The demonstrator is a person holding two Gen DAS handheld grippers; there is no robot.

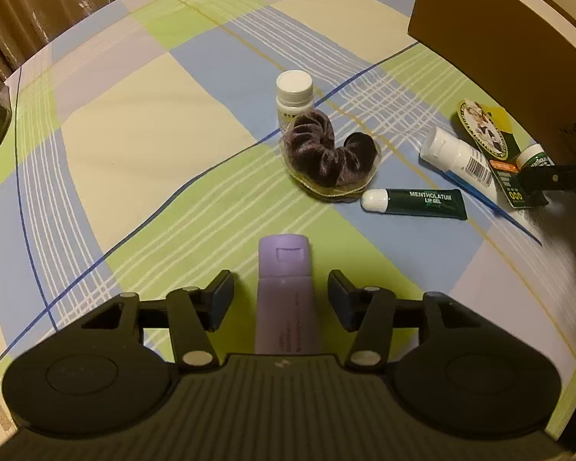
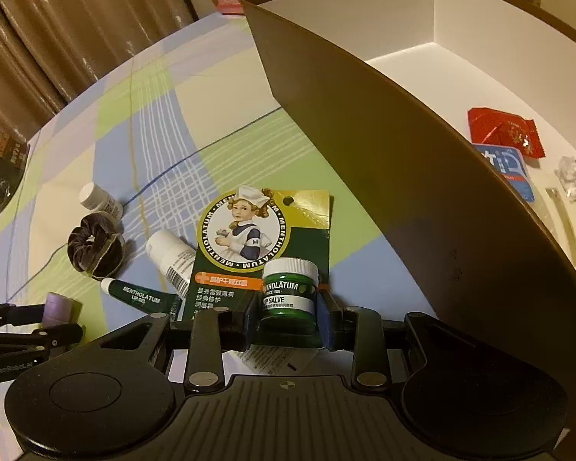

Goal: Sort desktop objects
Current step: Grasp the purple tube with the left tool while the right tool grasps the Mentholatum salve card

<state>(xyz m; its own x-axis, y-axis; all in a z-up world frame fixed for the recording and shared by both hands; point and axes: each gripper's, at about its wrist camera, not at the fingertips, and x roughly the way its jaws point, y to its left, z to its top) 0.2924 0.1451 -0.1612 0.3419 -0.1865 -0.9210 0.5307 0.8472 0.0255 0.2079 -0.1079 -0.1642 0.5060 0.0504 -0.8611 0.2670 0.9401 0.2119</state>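
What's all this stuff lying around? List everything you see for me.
Lip salve jar: one, green with white lid, on its Mentholatum card, between the right fingers.
Lip gel tube: one, dark green, lying flat.
Purple tube: one, lilac, between the left fingers, untouched.
Scrunchie: one, dark purple, mid-table.
Pill bottle: one, white, upright behind the scrunchie.
White tube: one, lying beside the card.
Box: one, brown outside, white inside, holding a red packet and a blue packet.
Tablecloth: one, plaid.
Left gripper: open.
Right gripper: shut on the jar.

A checked cloth [image 1: 142, 123] carries a pill bottle [image 1: 294, 96], scrunchie [image 1: 328, 155] and tubes [image 1: 414, 201].
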